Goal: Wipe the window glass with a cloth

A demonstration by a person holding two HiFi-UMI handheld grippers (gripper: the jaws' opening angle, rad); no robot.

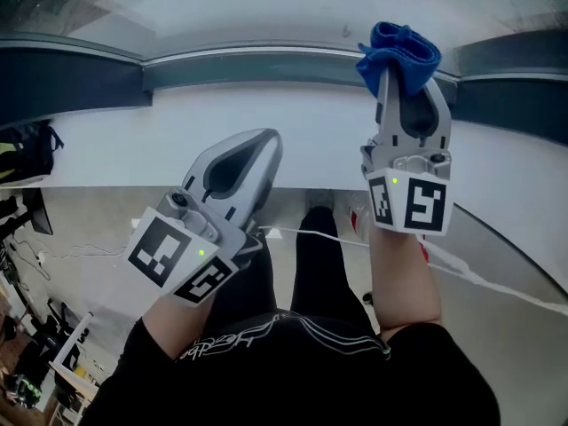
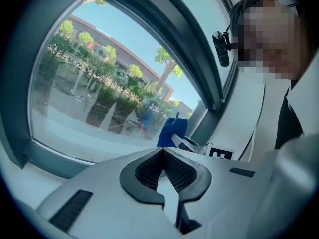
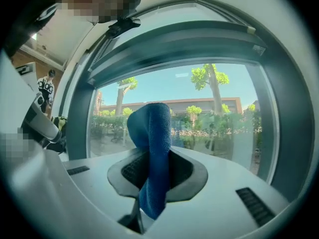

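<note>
A blue cloth is bunched between the jaws of my right gripper, which is shut on it and held up at the dark lower frame of the window glass. In the right gripper view the cloth stands up out of the gripper in front of the glass, close to it; contact cannot be told. My left gripper is shut and empty, lower and to the left over the white sill. From the left gripper the cloth shows at the pane's right.
A dark window frame runs along the sill's far edge. A white cable lies on the floor by my legs. A dark bag and clutter sit at the far left. A person stands in the background.
</note>
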